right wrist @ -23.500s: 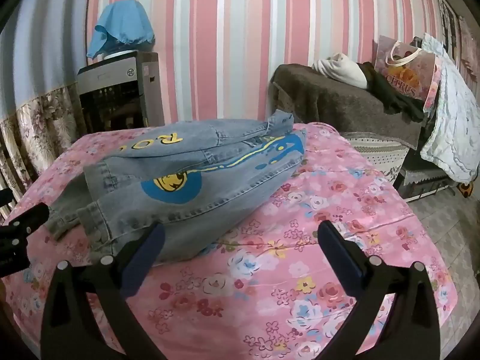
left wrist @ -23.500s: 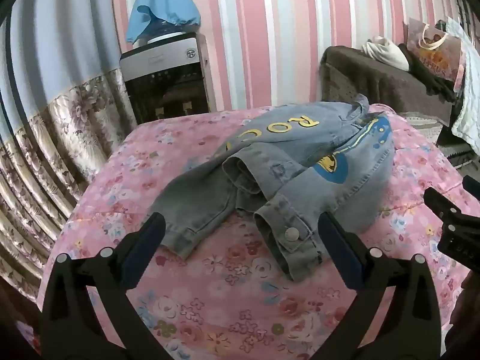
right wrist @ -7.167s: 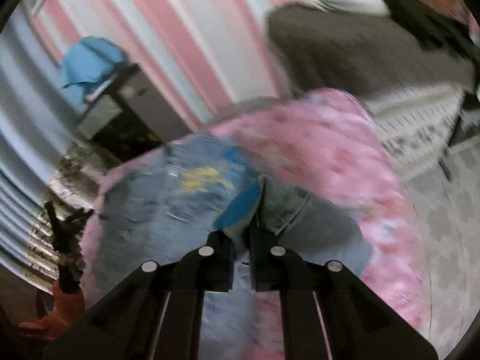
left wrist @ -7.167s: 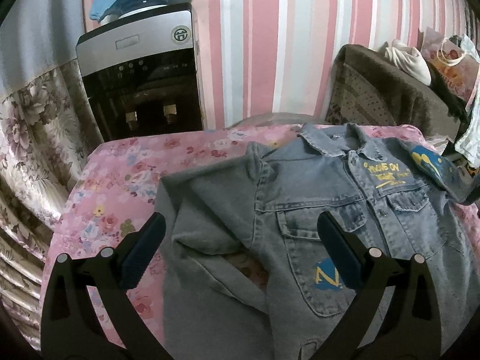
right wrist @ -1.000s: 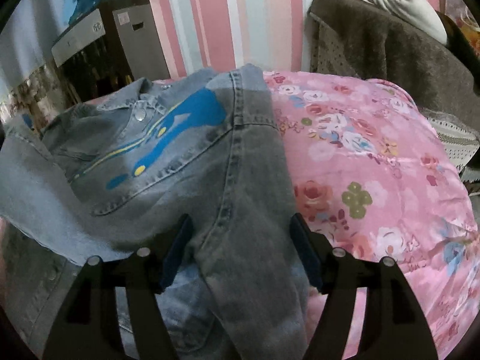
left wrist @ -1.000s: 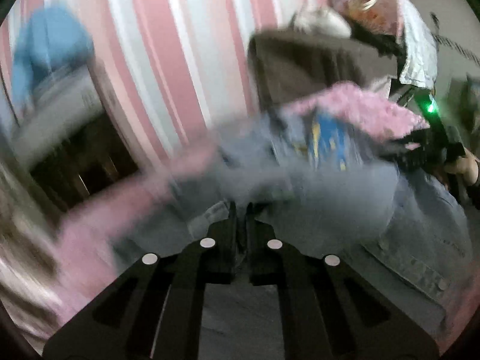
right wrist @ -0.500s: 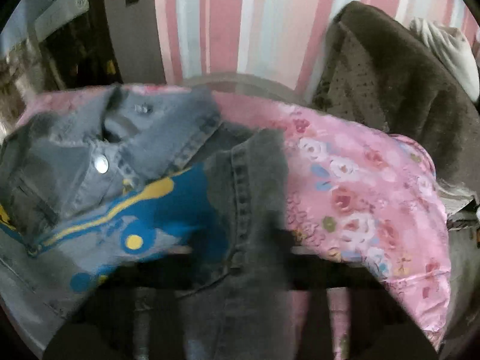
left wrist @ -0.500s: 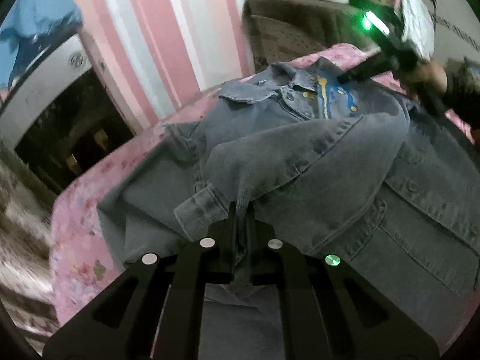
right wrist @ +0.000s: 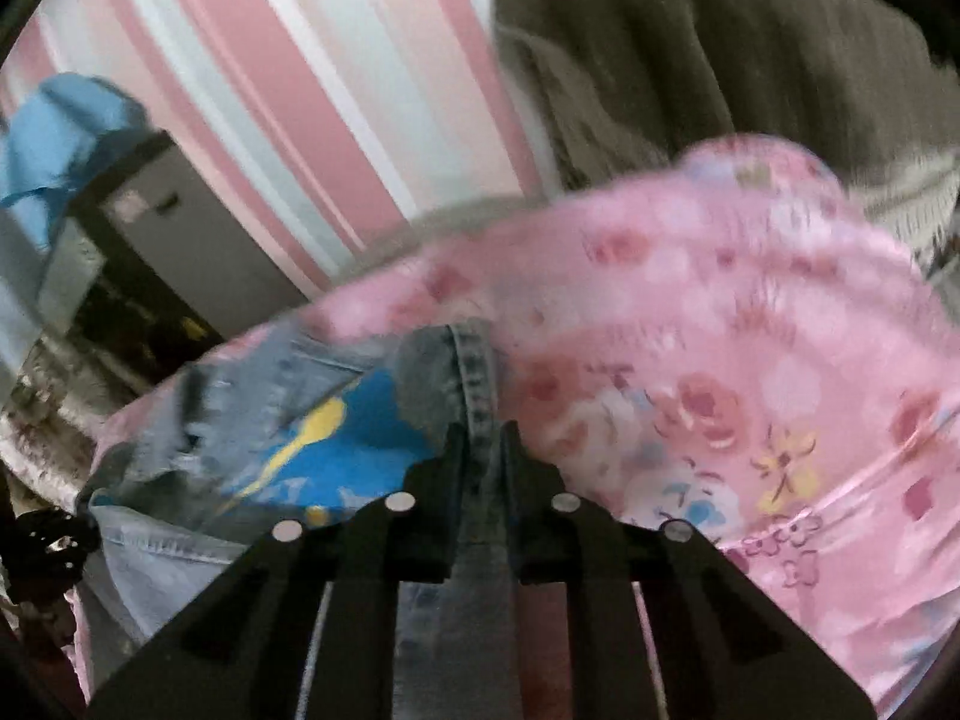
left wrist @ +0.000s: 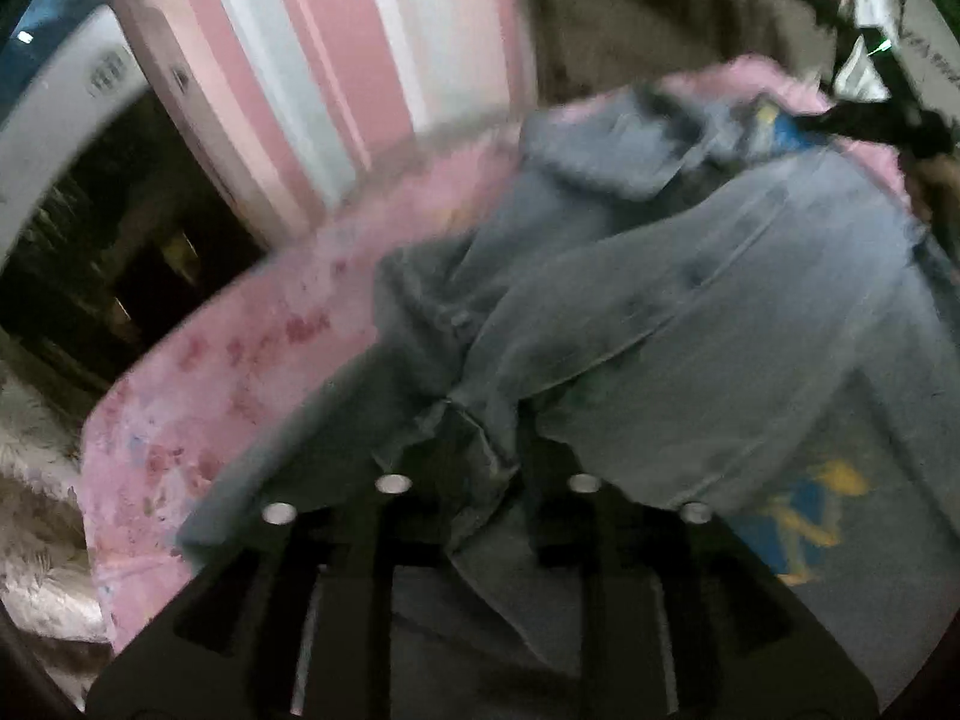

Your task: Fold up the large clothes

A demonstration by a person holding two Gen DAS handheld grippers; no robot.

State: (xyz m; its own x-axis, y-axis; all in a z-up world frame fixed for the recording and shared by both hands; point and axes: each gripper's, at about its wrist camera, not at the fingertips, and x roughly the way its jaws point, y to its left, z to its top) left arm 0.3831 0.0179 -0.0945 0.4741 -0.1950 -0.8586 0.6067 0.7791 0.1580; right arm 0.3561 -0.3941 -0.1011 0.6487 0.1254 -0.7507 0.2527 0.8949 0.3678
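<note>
Both tongs pinching the denim jacket [left wrist: 690, 312], which lies spread on the pink floral bed [right wrist: 750, 360]: left gripper [left wrist: 486, 456] on a sleeve bunch, right gripper [right wrist: 483, 444] on a seam edge. Risk: thick denim slips out mid-swing, or sleeve lands crooked and fold bunches.

The left gripper [left wrist: 483, 450] is matte black plastic: two broad flat arms run up from the bottom edge of its wrist view, each cut with long slots, and four round silver screw heads sit in a row across them just behind the jaws. The right gripper [right wrist: 480, 450] is the same black build, with the same slotted arms and four silver screws, and its jaws taper to narrow upright tips. At the far right of the left wrist view the other tool shows as a blurred black bar with a small green light above it.
</note>
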